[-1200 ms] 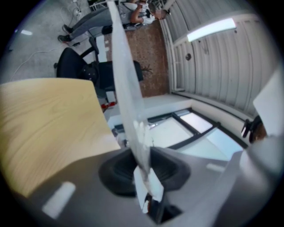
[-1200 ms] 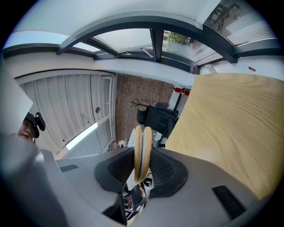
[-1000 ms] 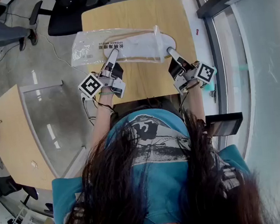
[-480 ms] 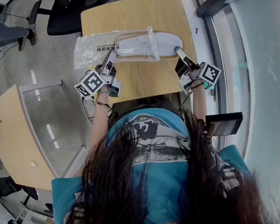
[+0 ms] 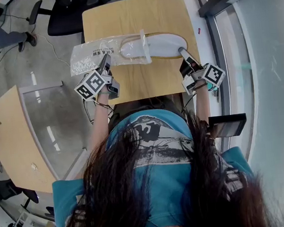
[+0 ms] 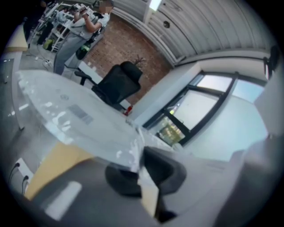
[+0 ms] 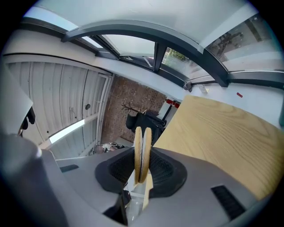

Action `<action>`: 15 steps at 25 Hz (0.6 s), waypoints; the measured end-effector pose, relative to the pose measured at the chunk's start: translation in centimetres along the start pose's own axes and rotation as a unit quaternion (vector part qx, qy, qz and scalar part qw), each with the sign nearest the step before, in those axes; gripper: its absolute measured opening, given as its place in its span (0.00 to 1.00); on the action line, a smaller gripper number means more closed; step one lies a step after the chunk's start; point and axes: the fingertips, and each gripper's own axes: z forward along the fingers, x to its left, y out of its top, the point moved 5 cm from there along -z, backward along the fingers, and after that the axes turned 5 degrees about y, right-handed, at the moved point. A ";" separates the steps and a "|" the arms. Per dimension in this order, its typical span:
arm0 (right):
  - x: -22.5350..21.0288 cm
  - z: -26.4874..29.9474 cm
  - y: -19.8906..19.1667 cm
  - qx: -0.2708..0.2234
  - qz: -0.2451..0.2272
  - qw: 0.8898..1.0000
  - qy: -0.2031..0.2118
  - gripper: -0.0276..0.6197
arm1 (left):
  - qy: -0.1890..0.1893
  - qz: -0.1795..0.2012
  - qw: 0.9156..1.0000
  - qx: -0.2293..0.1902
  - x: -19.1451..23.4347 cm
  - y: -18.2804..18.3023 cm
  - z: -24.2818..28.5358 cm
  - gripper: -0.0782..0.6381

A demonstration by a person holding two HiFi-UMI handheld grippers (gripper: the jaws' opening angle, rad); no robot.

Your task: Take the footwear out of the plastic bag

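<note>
Only the head view showed the whole bench [image 5: 132, 16]: the white slippers [image 5: 164, 46] lay partly out of the plastic bag [image 5: 95, 52], with one end inside it. In the right gripper view, the right gripper [image 7: 142, 174] held the two slipper soles edge-on between its jaws. In the left gripper view, the jaws of the left gripper [image 6: 140, 165] had just closed on the bag's film.
</note>
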 end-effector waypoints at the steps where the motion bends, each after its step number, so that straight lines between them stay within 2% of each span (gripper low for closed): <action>1: 0.0 0.0 0.0 -0.002 0.002 1.000 -0.001 0.18 | 0.004 0.002 1.000 -0.001 0.2 0.0 0.0 0.11; 3: 0.0 -0.1 0.0 -0.010 0.006 1.000 -0.007 0.18 | 0.019 0.019 1.000 -0.003 0.4 0.2 -0.1 0.11; 6: 0.0 -0.3 0.2 -0.015 0.006 1.000 -0.016 0.18 | 0.049 0.078 0.996 -0.004 0.7 0.8 -0.7 0.11; 8: 0.0 -0.4 0.4 -0.015 -0.002 1.000 -0.018 0.18 | 0.065 0.103 0.993 -0.006 1.2 1.2 -1.0 0.11; 15: -0.8 -1.4 1.3 -0.039 0.003 0.998 -0.045 0.17 | 0.086 0.066 0.994 -0.022 3.3 1.6 -1.8 0.11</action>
